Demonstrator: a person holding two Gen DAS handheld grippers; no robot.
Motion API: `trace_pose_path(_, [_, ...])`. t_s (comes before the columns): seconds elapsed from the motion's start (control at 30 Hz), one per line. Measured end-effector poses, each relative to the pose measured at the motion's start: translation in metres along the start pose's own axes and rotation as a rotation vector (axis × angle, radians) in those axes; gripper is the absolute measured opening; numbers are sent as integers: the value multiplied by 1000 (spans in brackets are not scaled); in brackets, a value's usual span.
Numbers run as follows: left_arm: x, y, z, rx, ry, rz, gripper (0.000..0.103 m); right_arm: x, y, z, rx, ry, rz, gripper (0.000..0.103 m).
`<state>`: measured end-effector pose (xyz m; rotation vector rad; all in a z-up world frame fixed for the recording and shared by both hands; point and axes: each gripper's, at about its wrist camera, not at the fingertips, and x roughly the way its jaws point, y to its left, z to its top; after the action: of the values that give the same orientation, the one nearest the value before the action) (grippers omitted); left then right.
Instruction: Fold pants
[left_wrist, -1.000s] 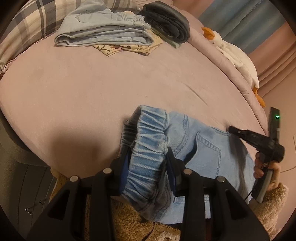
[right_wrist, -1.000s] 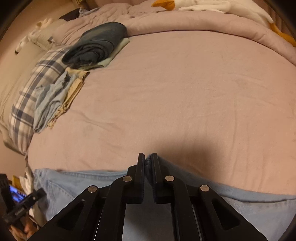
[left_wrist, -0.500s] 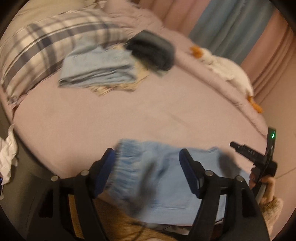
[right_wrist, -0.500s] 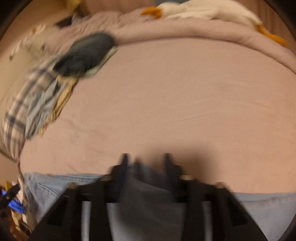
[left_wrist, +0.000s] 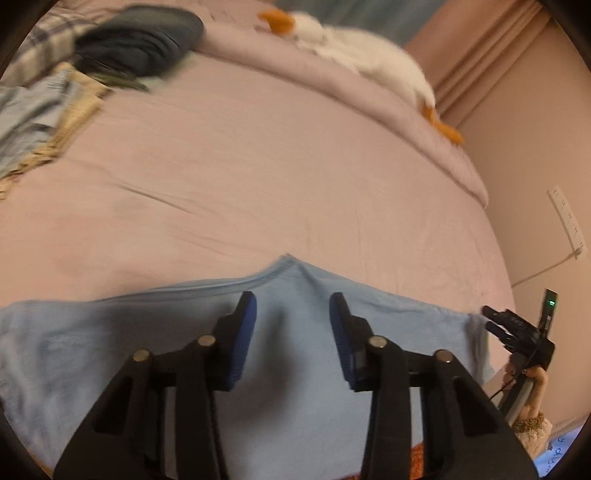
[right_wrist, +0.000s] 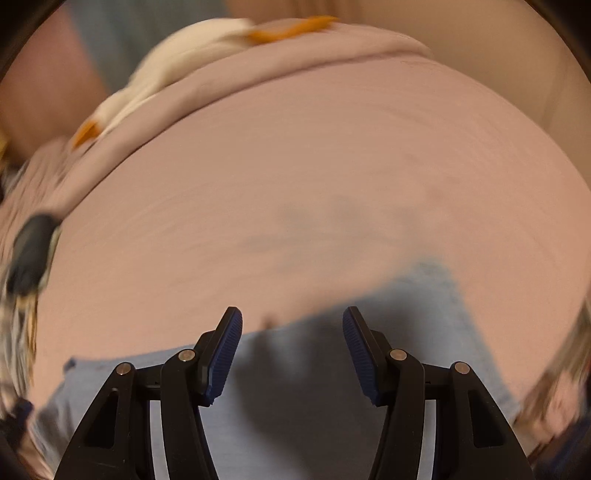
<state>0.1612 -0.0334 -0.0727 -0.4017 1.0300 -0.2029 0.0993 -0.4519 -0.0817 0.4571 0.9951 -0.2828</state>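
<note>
On the near edge of a bed (left_wrist: 295, 166) covered in a mauve sheet, the light blue pants (left_wrist: 92, 350) lie spread flat across the front, one point of fabric raised into a small peak just ahead of my left hand-held gripper (left_wrist: 292, 314). That gripper's blue pads are closing, with a gap between them and only the flat cloth beneath; I see no fabric pinched. My right hand-held gripper (right_wrist: 291, 328) hangs over the same pants (right_wrist: 424, 314) near their edge, its pads spread apart and holding nothing. From the left camera, the right gripper's black body (left_wrist: 517, 332) and the hand (left_wrist: 532, 387) carrying it show at the far right, just beside the end of the pants. At the back left of the bed sits a stack of folded clothes (left_wrist: 37, 110) with a dark folded garment (left_wrist: 140, 37) next to it, a plaid pillow (left_wrist: 48, 44) behind them. A white plush goose (left_wrist: 362, 51) with orange beak and feet lies along the far rolled blanket. Both views are blurred.
</note>
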Motion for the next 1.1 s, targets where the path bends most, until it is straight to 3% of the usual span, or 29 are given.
trace_pose_path(0.1, [33, -11, 6, 17, 47, 13, 32, 3, -29, 5, 56, -27, -53, 56])
trace_pose_path(0.4, [68, -20, 15, 46, 67, 41, 32, 28, -53, 20, 136, -1, -13, 56])
trace_pose_path(0.5, [71, -15, 17, 16, 71, 26, 32, 28, -42, 16, 104, -21, -40, 36])
trace_pose_path(0.57, [71, -16, 18, 10, 78, 26, 32, 21, -41, 18, 104, -44, -32, 17])
trace_pose_path(0.63, [71, -17, 19, 8, 82, 30, 32, 14, -42, 19, 116, -80, -33, 14])
trace_pose_path(0.73, [72, -19, 19, 14, 78, 39, 32, 9, -41, 21, 123, -123, -28, 13])
trace_pose_path(1.0, [64, -15, 14, -3, 68, 29, 34, 40, -43, 24, 159, -87, -44, 13])
trace_pose_path(1.1, [49, -15, 7, -37, 85, 20, 42, 35, -48, 26, 172, -79, -16, 19])
